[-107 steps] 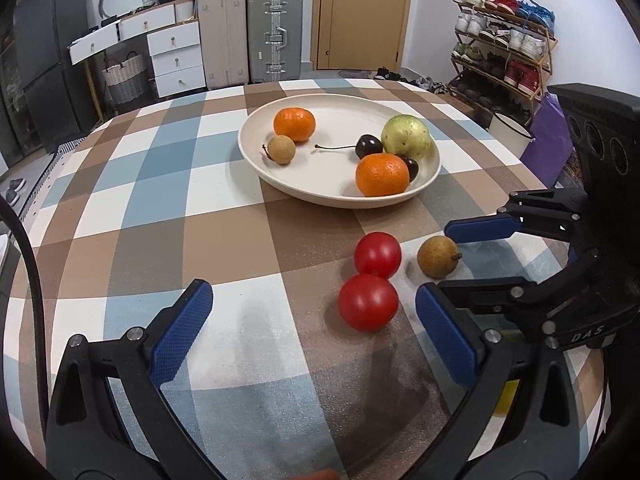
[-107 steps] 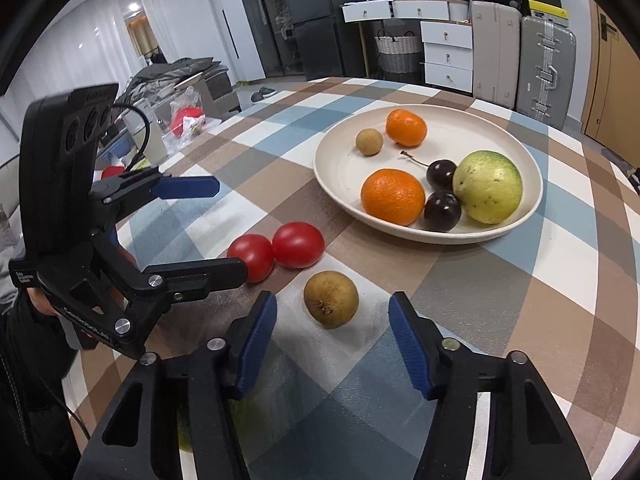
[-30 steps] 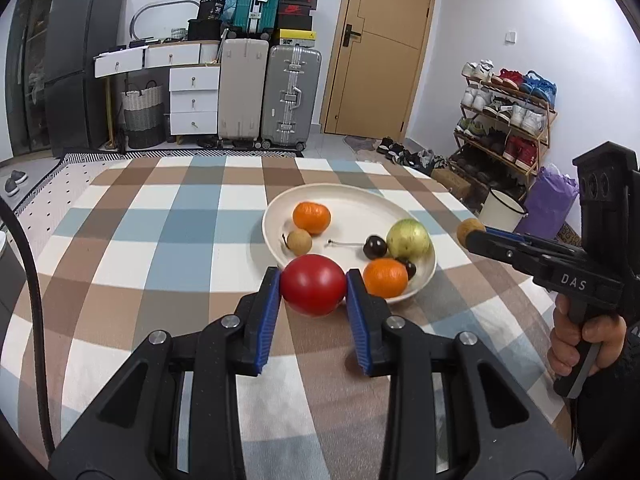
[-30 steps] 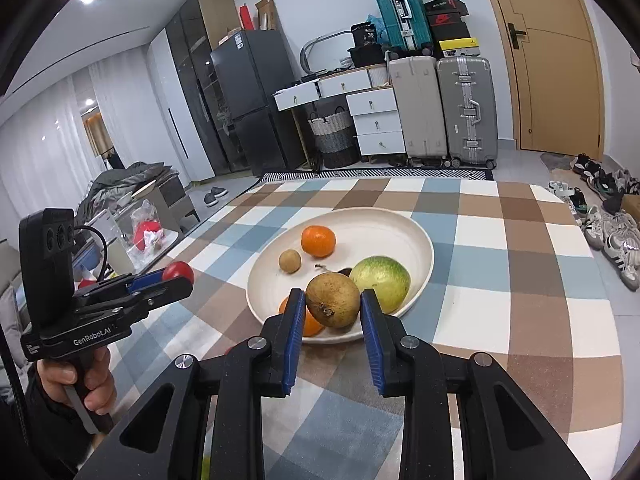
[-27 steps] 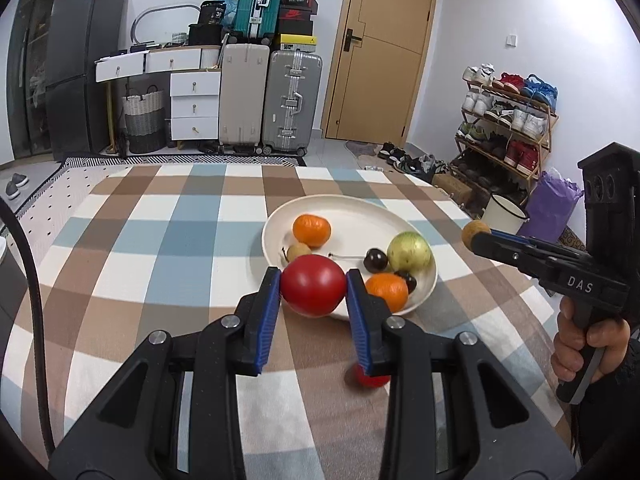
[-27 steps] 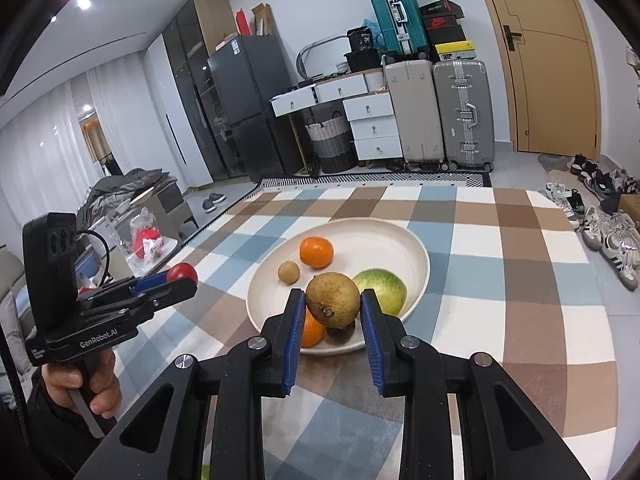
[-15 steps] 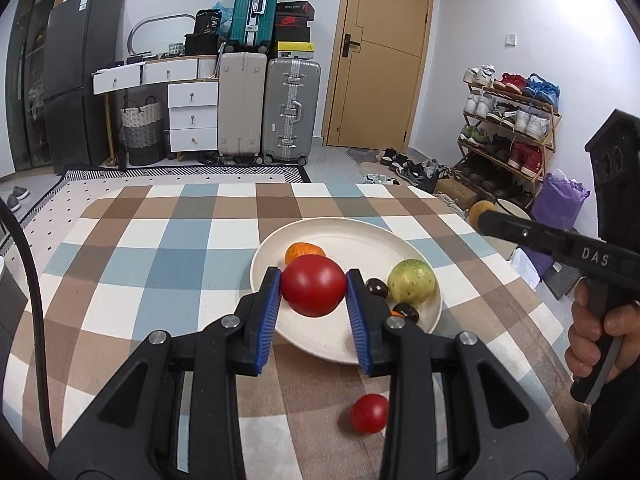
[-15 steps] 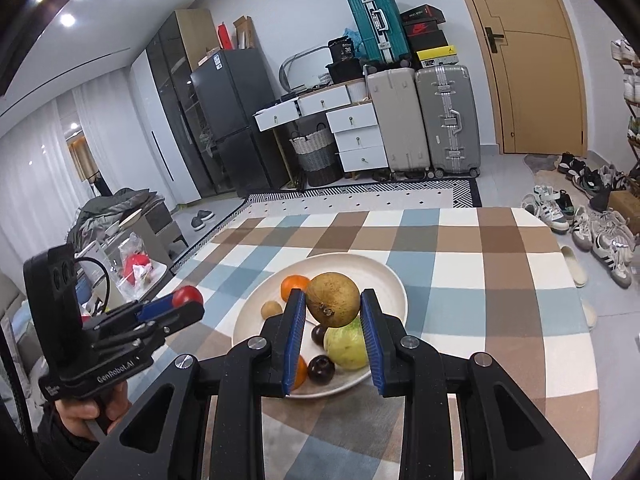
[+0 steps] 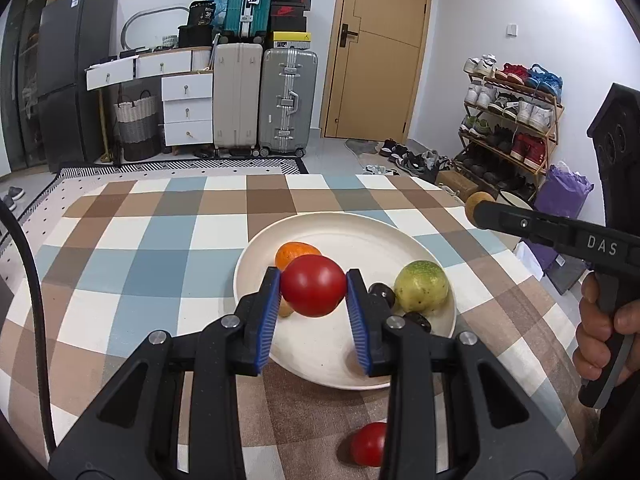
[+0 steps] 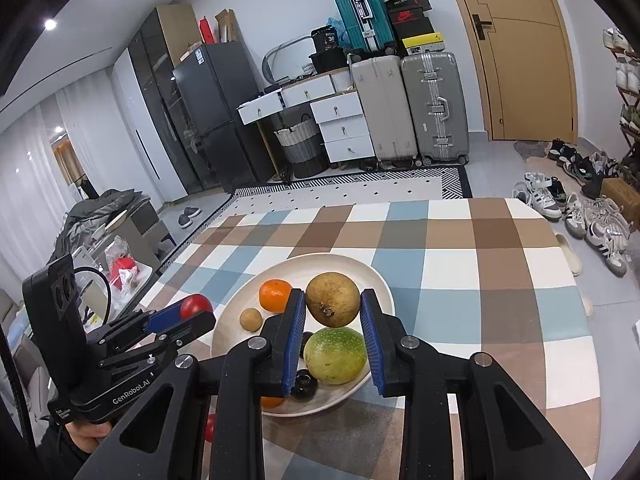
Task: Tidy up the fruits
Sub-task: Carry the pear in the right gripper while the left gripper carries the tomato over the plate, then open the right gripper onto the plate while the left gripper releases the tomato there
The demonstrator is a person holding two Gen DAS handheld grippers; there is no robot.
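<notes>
Left to right across the checked table (image 9: 168, 248).

Left gripper (image 9: 314, 296): blue pads closed on a red tomato (image 9: 313, 285), pinched at its widest girth and held in the air above the near-left part of the plate (image 9: 320, 344). In the right wrist view the same tomato (image 10: 196, 305) shows at the tips of that gripper, left of the plate rim.

Plate contents, left to right: an orange (image 9: 294, 252) at the back, a small tan fruit (image 10: 251, 319) beside it, dark cherries (image 9: 382, 292), a green fruit (image 9: 421, 286). A second orange is mostly hidden under the right gripper's fingers.

Right gripper (image 10: 333, 312): pads closed on a brown fruit (image 10: 333, 305), also held across its middle, above the plate's centre and just over the green fruit (image 10: 335, 355).

One more tomato (image 9: 369, 443) lies on the cloth, near side of the plate, apart from its rim.

Handling, judged:
- Tomato: light, smooth, thin-skinned, soft. Likely to bruise or split under a hard squeeze and to slip if pinched off-centre. An equator grip, as now, suits it.
- Brown fruit: looks firm, rough and matte, so less slippery; tolerates a firmer hold.
- Both are round and will roll once let go. Lower each close to a bare patch of plate before releasing, clear of the cherries.
</notes>
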